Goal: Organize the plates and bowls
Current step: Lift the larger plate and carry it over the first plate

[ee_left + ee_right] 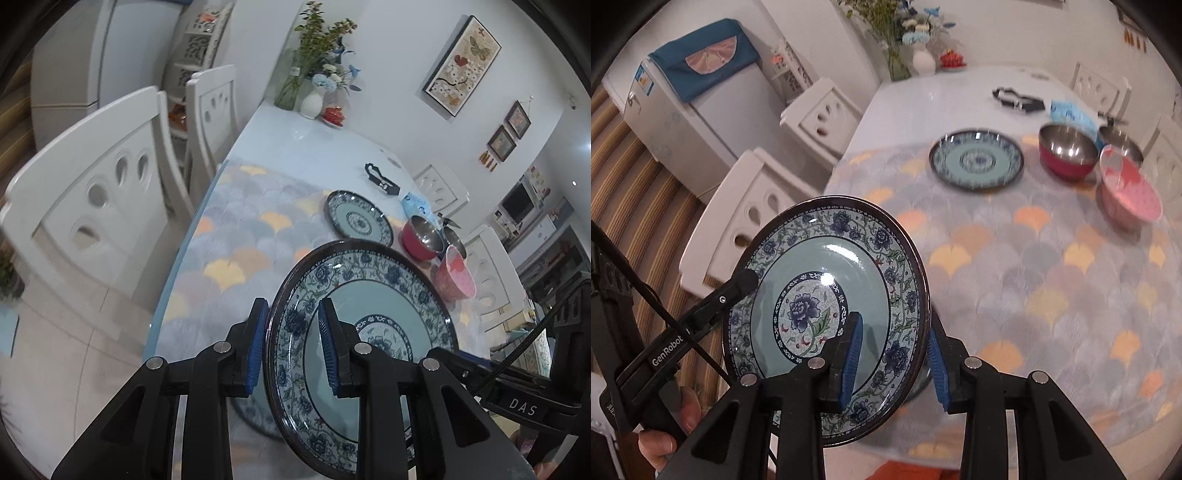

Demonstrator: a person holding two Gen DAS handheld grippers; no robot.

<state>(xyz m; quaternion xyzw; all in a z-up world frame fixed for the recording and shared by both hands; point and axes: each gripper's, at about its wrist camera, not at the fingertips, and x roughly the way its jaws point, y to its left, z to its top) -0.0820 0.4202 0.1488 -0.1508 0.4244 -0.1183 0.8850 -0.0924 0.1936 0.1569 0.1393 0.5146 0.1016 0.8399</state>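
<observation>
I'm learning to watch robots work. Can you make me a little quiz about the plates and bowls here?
1. True or false: both grippers clamp the same lifted plate.
2. How many plates lie flat further along the table? A) one B) three
3. Fill in: beside the red bowl sits a ___ bowl.

Key: 1 true, the left gripper and right gripper each pinch its rim. 2 A, one plate. 3 pink.
</observation>
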